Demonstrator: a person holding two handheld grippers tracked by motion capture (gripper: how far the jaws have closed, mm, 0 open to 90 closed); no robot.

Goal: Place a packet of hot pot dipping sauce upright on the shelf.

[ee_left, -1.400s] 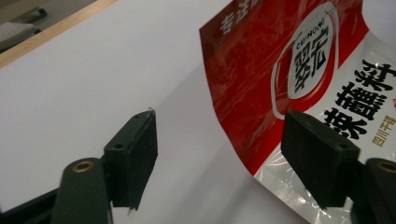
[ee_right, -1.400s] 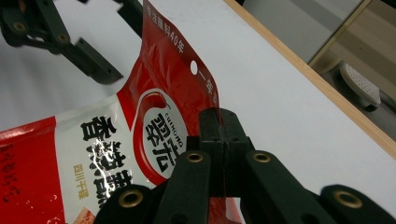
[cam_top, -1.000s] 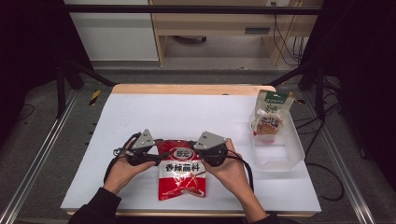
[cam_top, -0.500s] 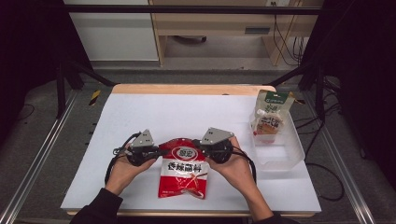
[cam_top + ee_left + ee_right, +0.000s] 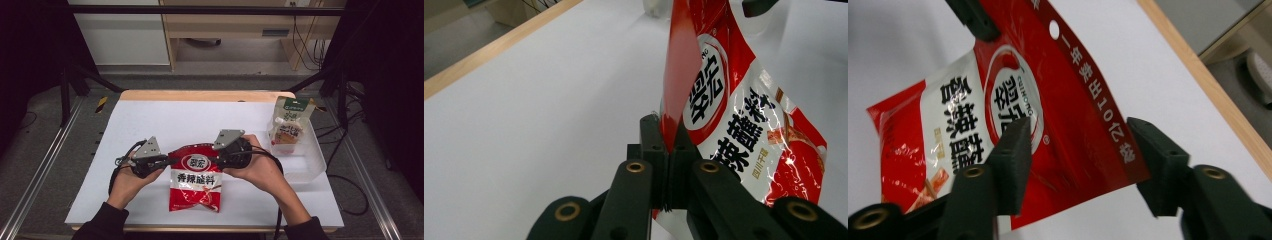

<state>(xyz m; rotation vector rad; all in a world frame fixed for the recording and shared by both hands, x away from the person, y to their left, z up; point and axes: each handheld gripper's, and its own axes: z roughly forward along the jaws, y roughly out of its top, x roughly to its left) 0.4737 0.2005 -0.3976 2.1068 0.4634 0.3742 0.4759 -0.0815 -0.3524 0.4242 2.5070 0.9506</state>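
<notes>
The red seasoning packet [image 5: 196, 177] is carrying a round white badge reading "翠宏", with "CUIHONG" curving along the badge's rim in the right gripper view. Below it, large black characters are reading "香辣脆料". A white line along the packet's red top strip is reading "一年卖出10亿袋". The pouch [image 5: 288, 123] in the clear bin [image 5: 311, 165] is showing print too small to read.

Item, my work table [image 5: 165, 125]: white top, with a light wooden strip along its far edge.

On it, near the right edge: a clear plastic bin [image 5: 309, 165]. A green-and-white pouch [image 5: 289, 124] stands upright in its far end.

Towards the near edge, about midway along: a red seasoning packet [image 5: 196, 182], its lower end resting on the white top.
</notes>
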